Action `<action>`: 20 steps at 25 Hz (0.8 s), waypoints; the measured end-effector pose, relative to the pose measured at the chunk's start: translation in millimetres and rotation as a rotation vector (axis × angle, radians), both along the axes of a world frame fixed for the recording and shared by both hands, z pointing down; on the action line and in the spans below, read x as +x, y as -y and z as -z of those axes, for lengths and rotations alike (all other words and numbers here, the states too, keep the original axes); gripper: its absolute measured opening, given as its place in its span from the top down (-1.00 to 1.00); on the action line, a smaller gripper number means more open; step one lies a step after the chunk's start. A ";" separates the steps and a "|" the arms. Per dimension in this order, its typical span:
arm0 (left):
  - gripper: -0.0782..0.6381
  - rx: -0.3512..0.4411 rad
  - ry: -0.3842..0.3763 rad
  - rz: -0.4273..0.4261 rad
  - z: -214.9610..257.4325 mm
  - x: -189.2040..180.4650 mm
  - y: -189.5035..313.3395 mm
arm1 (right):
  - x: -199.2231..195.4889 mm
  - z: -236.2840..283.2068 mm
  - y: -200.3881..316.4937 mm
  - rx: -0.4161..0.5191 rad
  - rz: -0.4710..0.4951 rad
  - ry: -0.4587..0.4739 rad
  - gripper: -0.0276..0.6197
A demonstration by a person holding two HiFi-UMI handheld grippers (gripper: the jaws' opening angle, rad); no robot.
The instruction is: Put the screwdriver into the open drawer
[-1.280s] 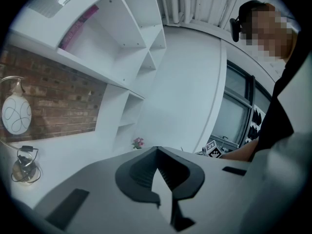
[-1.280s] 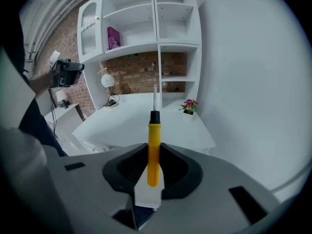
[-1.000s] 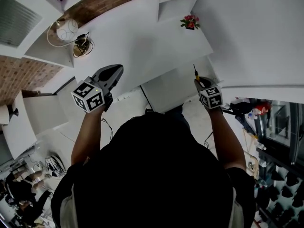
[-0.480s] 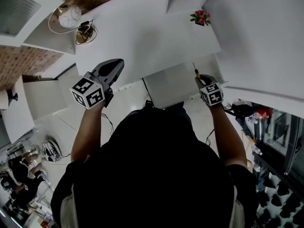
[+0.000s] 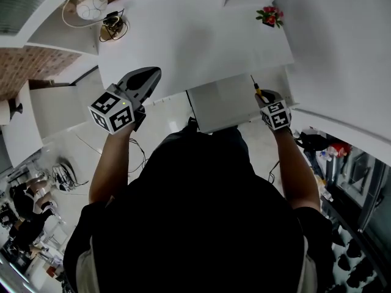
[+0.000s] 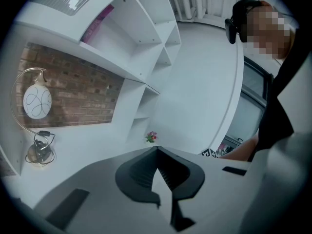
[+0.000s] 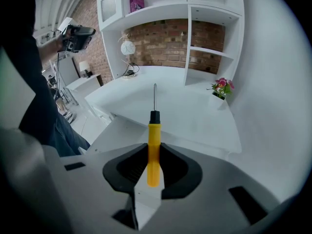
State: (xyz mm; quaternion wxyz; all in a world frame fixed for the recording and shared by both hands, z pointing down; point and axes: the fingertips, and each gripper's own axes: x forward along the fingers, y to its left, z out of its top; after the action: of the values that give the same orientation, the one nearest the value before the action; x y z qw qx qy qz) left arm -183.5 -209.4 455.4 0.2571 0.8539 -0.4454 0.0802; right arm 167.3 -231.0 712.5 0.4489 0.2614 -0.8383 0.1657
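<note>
My right gripper [image 7: 154,150] is shut on the yellow-handled screwdriver [image 7: 153,145], whose black collar and thin metal shaft point away over the white desk. In the head view that screwdriver [image 5: 257,90] sticks out of the right gripper [image 5: 264,96] just at the right edge of the open white drawer [image 5: 221,105], which is pulled out from under the desk. My left gripper [image 5: 146,78] hangs at the left, over the desk's front edge; its jaws meet with nothing between them [image 6: 157,152].
A white desk [image 5: 189,47] carries a small pot of red flowers [image 5: 269,15] at the back right and a round lamp [image 5: 91,6] with a cable at the back left. Brick wall and white shelves [image 7: 165,4] stand behind. A white wall runs along the right.
Both grippers have shifted a little forward and right relative to the desk; the right one with the screwdriver now sits at the drawer's right edge. Neither grip has changed.
</note>
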 end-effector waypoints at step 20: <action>0.73 -0.097 0.003 0.029 -34.1 2.1 1.0 | -4.4 -72.1 -8.2 -0.044 0.237 -0.153 0.66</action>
State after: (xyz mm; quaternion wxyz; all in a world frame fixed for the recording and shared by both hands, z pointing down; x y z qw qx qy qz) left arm -181.4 -210.4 489.5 0.2984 0.8338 -0.4538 0.0994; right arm 162.9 -222.9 784.6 0.5334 0.1626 -0.8228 0.1097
